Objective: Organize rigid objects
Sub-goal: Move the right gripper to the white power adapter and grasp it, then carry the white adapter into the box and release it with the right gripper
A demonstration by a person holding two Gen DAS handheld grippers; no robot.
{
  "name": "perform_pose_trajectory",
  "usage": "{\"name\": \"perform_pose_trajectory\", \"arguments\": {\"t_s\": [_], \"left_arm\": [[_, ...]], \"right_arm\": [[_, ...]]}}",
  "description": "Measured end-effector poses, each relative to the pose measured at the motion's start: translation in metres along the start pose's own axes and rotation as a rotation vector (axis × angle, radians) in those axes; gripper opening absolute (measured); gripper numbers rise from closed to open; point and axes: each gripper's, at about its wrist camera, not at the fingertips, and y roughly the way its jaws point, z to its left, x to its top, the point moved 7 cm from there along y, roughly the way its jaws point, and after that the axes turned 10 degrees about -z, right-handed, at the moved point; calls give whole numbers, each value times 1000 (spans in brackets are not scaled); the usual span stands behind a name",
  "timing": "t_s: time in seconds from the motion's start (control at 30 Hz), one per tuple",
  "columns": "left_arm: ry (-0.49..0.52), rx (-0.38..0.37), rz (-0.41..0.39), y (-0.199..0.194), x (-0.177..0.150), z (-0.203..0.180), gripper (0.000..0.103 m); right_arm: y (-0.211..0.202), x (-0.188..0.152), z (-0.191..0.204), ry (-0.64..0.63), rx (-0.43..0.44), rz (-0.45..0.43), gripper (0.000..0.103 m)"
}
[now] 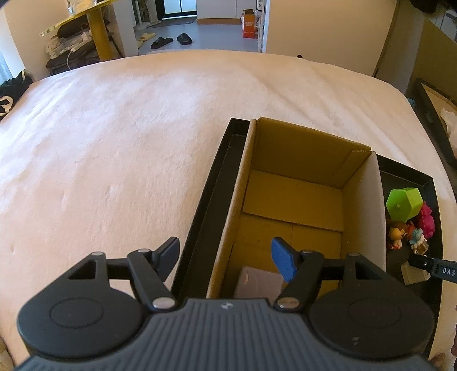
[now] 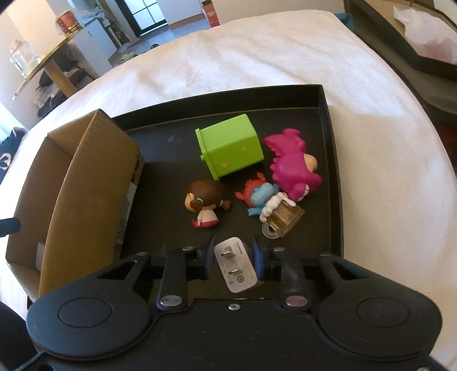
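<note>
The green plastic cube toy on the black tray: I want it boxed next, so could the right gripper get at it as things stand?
Probably not yet. The right gripper is shut on the white charger plug. Once emptied, the path looks free: the green plastic cube toy lies uncovered ahead.

- A white bedcover (image 1: pixel 120 137) lay under everything.
- A yellow round table (image 1: pixel 97 31) stood beyond the bed, clutter heaped at its foot.
- Black slippers (image 1: pixel 171 40) sat on the grey floor.
- An orange carton (image 1: pixel 248 24) stood near the doorway.
</note>
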Motion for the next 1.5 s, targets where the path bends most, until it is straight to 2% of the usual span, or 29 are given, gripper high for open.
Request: {"name": "perform_pose_trajectory", "arguments": {"t_s": [0.23,0.53,0.63,0.67,1.07,1.5], "left_arm": [[3,-3,-2,-2,0,4,69],[-2,-8,2,-2,1,12,70],[1,-13,6,0,-1,14,69],[1,-14,8,1,-2,14,69],[-18,-62,6,4,-3,16,69],[-6,-114,-27,0,1,17,69]], "right_arm": [[-4,2,-14,115,-6,20,26],[-1,-10,-9,5,-83,56,29],[-3,-13,-7,-30,-100,60,24],[-4,-13,-6,-39,-104,58,21],[-42,8,30,-85,-73,-31,21],[-60,39,78,-113,-54,-87,21]]}}
